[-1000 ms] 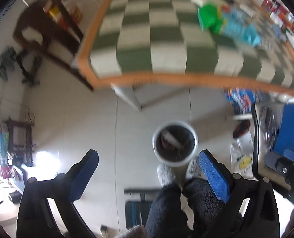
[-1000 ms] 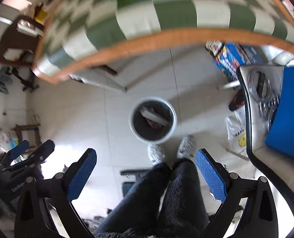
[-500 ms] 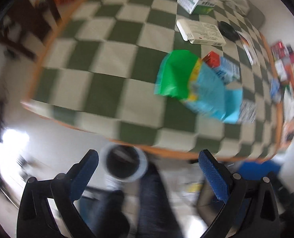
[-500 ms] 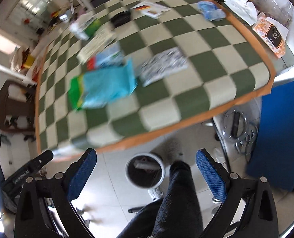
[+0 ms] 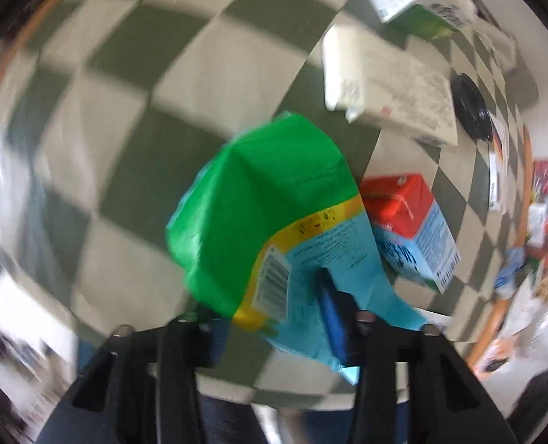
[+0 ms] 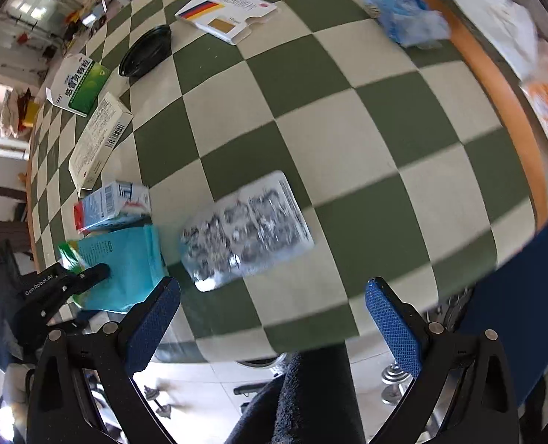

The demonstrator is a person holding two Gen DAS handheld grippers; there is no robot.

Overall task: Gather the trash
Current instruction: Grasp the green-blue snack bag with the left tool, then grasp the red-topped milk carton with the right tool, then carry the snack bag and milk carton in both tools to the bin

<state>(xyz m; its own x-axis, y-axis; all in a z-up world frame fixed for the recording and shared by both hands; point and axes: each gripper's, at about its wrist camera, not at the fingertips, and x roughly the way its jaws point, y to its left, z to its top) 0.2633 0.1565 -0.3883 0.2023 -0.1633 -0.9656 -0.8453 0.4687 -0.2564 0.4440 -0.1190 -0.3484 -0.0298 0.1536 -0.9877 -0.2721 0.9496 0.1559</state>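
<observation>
left jaws closing, wrapper (image 5: 274, 222) between

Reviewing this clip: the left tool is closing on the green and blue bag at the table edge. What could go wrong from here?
1. The left tool, jaws closing, has only the thin end of the green and blue bag between them; the limp bag may slip out.
2. The red-topped carton sits right against the bag, so lifting could drag or topple it.
3. The right tool hangs open over the silvery packet, near the left tool; the two might collide.
</observation>
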